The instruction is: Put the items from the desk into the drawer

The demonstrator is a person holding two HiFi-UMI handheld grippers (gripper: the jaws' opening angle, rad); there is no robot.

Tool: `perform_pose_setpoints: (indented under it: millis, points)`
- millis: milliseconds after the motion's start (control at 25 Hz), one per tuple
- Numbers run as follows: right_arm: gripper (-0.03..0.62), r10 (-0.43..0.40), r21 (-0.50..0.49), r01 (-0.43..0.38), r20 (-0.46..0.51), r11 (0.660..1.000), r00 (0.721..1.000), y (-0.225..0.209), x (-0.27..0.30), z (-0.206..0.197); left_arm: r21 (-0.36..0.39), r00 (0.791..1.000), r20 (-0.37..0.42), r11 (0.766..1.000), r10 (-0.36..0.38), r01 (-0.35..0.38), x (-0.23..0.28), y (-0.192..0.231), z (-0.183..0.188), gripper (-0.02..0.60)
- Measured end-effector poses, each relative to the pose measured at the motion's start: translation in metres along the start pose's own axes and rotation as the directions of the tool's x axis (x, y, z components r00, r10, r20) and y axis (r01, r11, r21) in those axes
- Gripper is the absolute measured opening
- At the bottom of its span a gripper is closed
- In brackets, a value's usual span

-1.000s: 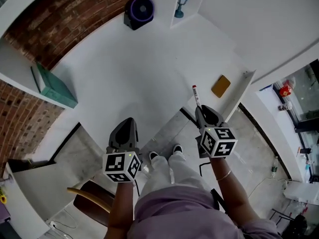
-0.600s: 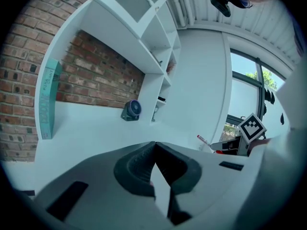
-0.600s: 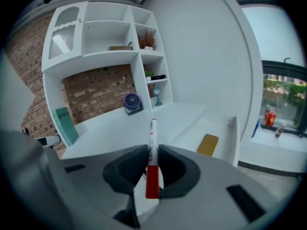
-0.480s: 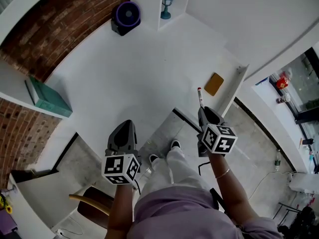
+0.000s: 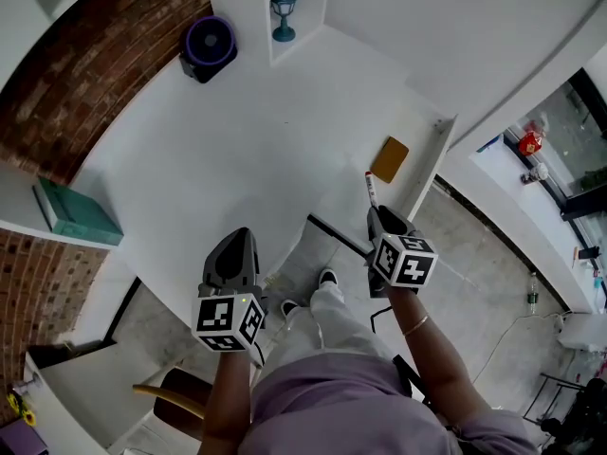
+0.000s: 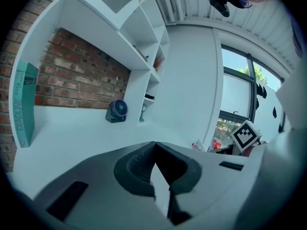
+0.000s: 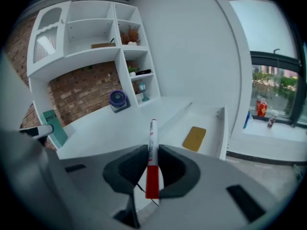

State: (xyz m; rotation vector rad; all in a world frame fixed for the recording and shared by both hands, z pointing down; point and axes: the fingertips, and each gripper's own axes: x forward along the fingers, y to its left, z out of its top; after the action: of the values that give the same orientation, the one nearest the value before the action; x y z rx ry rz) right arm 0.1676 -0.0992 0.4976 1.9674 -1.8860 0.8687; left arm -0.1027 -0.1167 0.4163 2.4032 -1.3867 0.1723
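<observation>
Red-capped marker [image 7: 152, 157] sits clenched in the right claw [image 7: 152, 163]; the left claw [image 6: 155, 150] is closed, empty.

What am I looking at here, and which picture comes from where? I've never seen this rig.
There is no robot arm here: a person holds a gripper in each hand. The top-down picture comes from a camera on the person's head. The other two cameras ride on the grippers and look along their fingers. The left gripper is shut with nothing in it. The right gripper is clamped on a red-and-white marker, close to the open drawer, where a flat yellow item lies. The white desk carries a purple fan at its far corner.
</observation>
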Motion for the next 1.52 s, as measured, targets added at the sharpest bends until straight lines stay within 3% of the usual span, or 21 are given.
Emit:
perform_pose_setpoints:
  millis: [880,1520]
  points:
    - [0.072,-0.016,-0.026,0.013,-0.121,1.0,0.993,-0.042,0.058,-0.006,0.039,0.998,-0.04,0.998,-0.052,0.054,0.075,-0.043,0.007,0.0]
    - [0.072,-0.005,-0.102,-0.022,-0.255,0.995,0.967,-0.048,0.116,-0.025,0.014,0.998,-0.061,1.0,0.026,-0.026,0.095,-0.028,0.003,0.0]
